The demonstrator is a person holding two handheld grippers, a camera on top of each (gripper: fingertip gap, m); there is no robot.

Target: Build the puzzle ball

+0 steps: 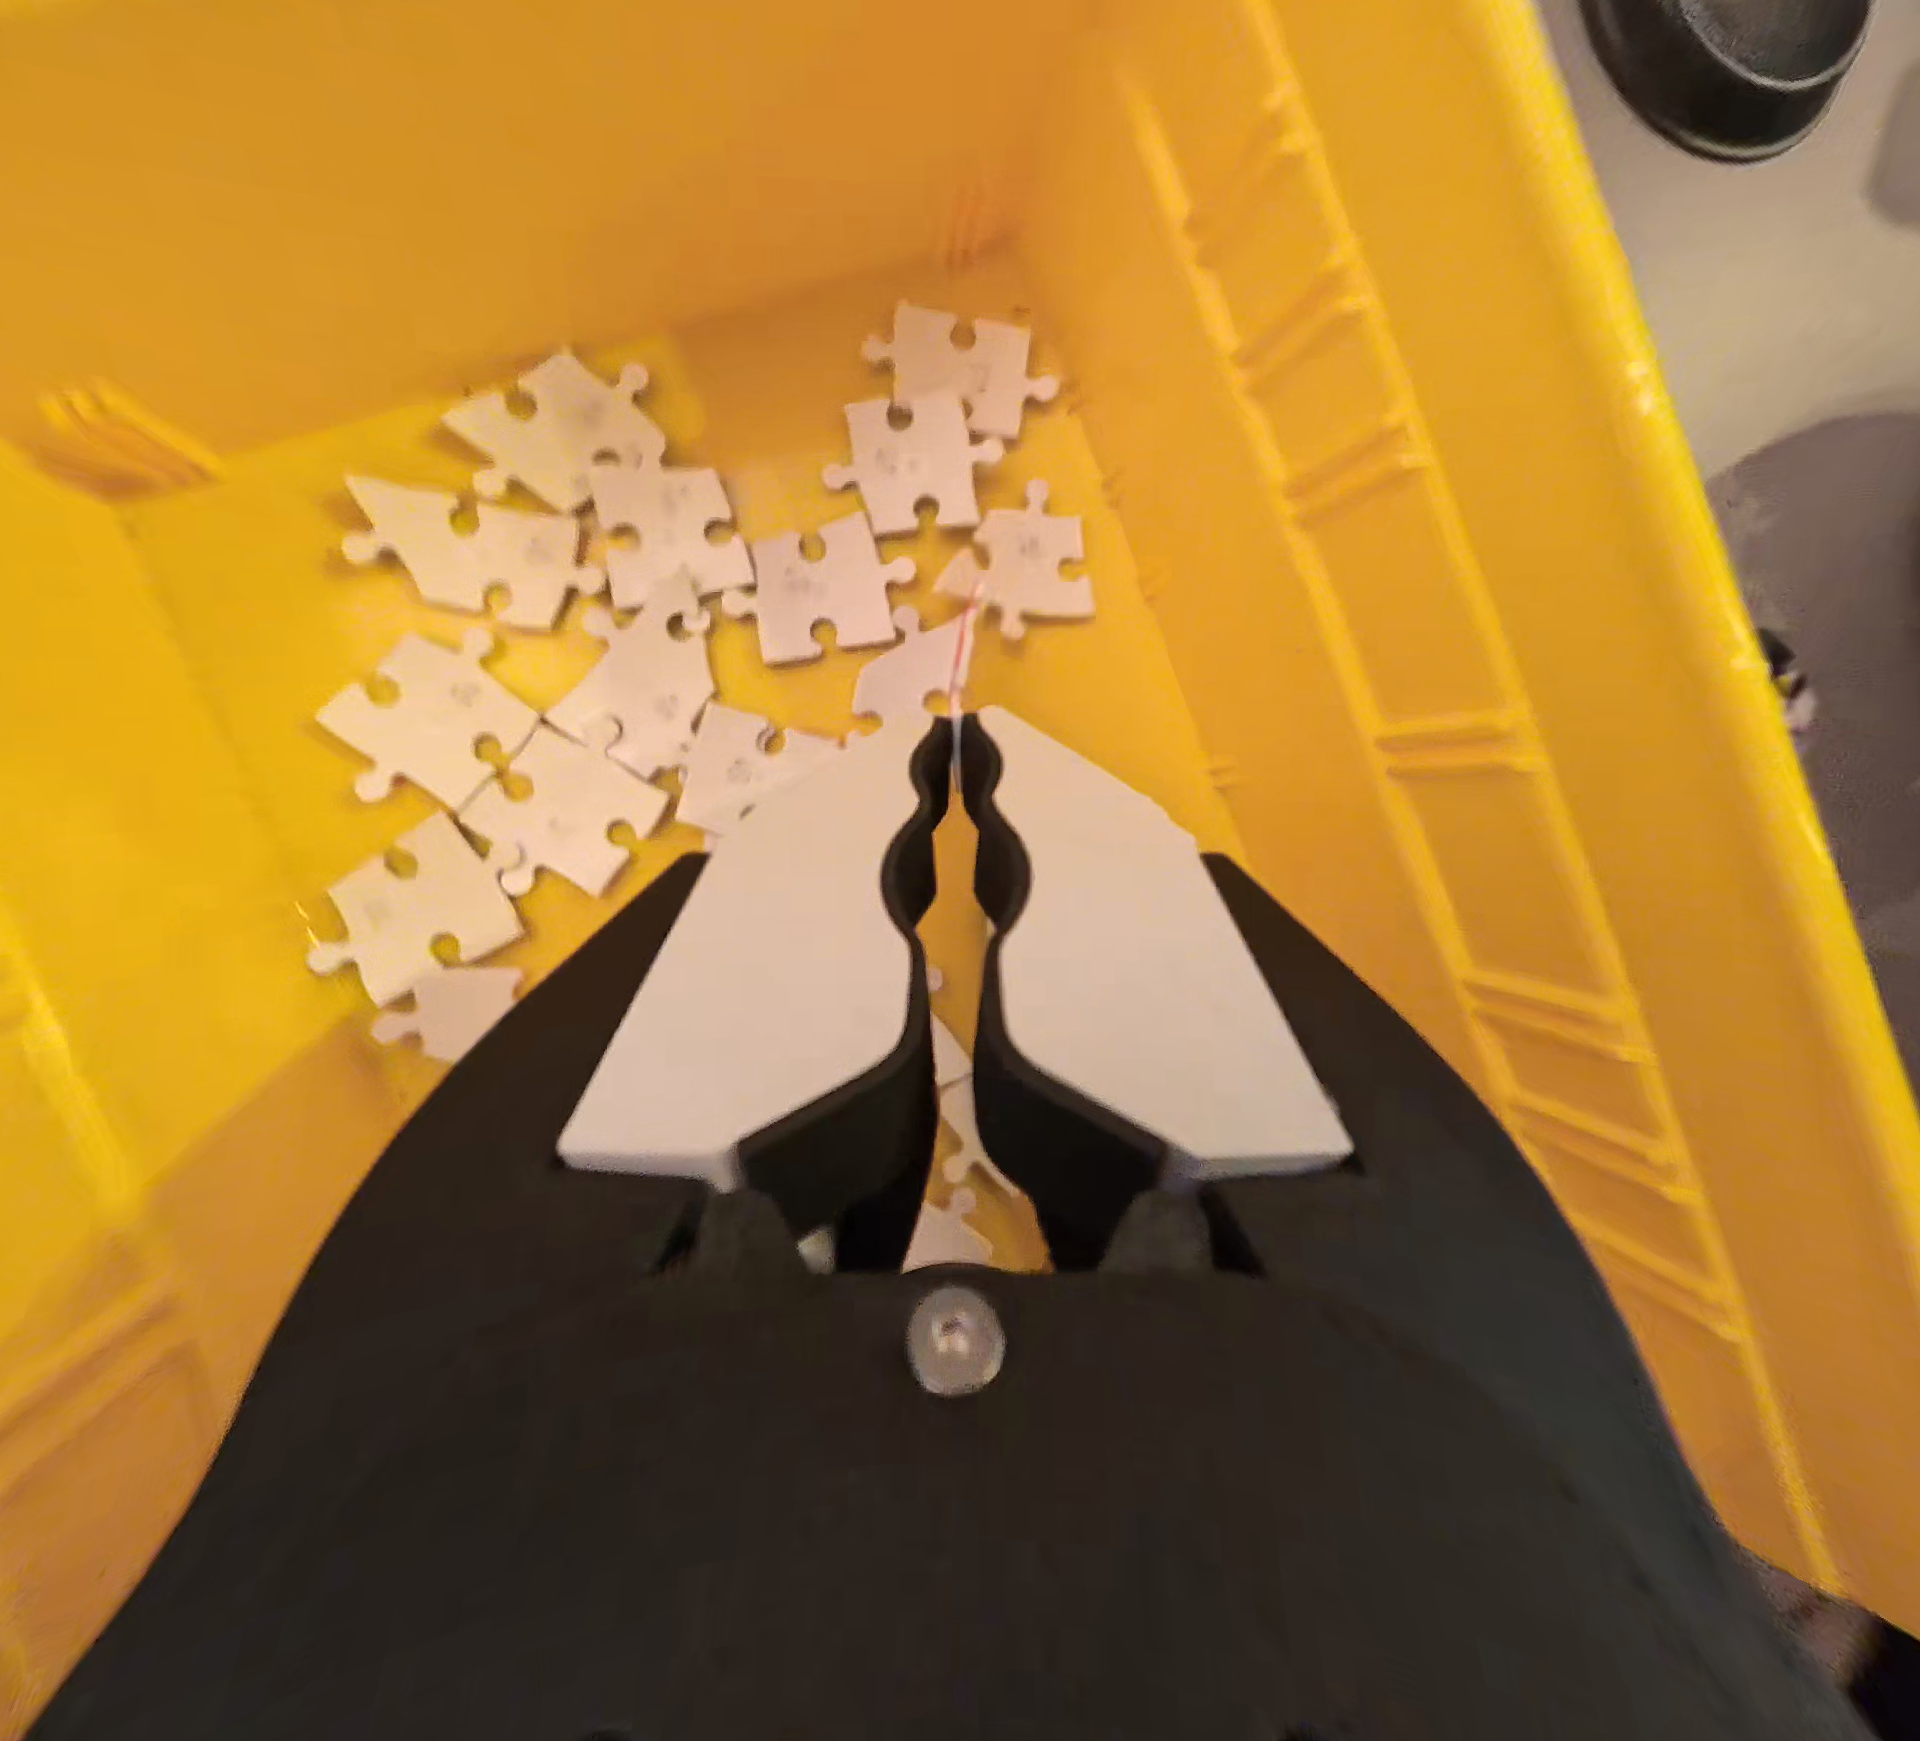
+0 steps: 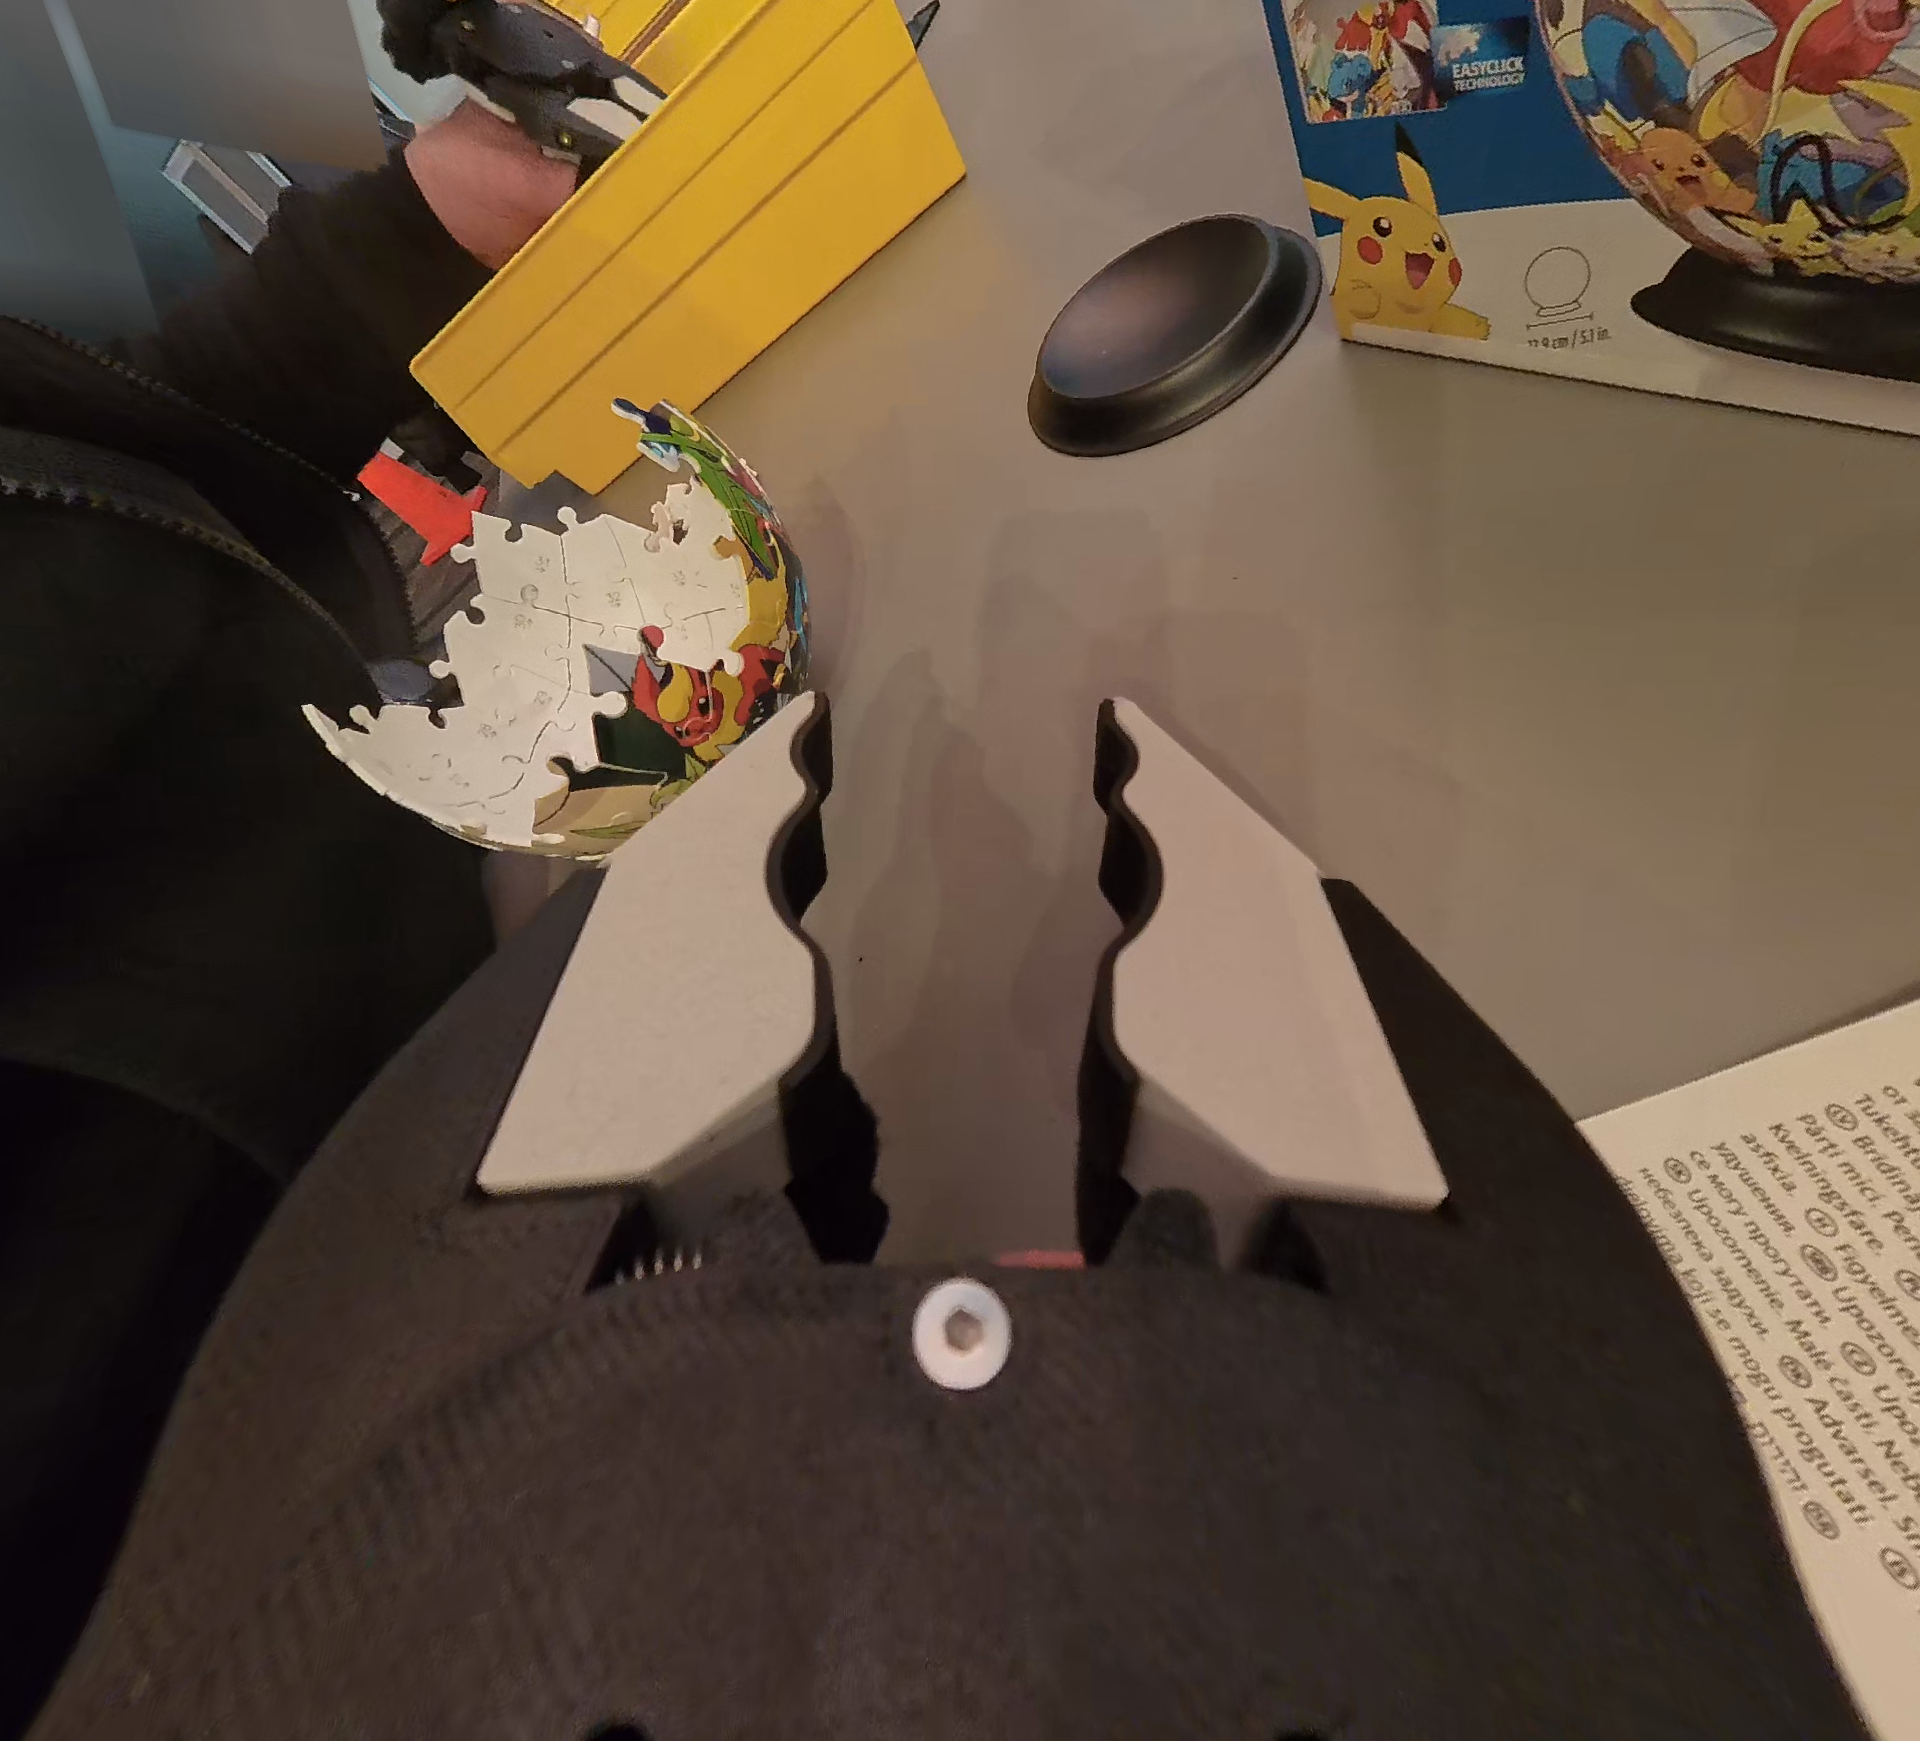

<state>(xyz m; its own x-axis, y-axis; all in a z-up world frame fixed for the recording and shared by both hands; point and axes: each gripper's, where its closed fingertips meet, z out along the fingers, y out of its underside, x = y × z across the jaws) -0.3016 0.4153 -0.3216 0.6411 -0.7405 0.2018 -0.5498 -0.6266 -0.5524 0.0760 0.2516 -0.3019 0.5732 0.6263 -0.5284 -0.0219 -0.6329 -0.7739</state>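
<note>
Puzzle pieces (image 1: 665,642), flat, white-backed and knobbed, lay scattered on the floor of a smooth yellow plastic bin (image 1: 1340,465) with ribbed walls. The left hand-held gripper (image 1: 956,735), matte black with pale grey wedge-shaped fingers and wavy inner edges, reached down into that bin; its tips were pinched on one thin piece (image 1: 914,678) seen almost edge-on, showing a fine red line.

The right hand-held gripper (image 2: 961,720) hovered over the grey surface (image 2: 1455,652), its fingers spread wide with nothing between them. Just beside its left finger sat the puzzle ball (image 2: 592,642), a half-built curved shell: white on the inside, glossy cartoon colours on the outside, its rim jagged with unfilled tabs. It rested on the surface in front of the yellow bin. A round black stand (image 2: 1164,341), shallow and dish-shaped, lay apart from it, near the printed cardboard box (image 2: 1558,81). A printed paper sheet (image 2: 1787,1328) lay at the right edge.
</note>
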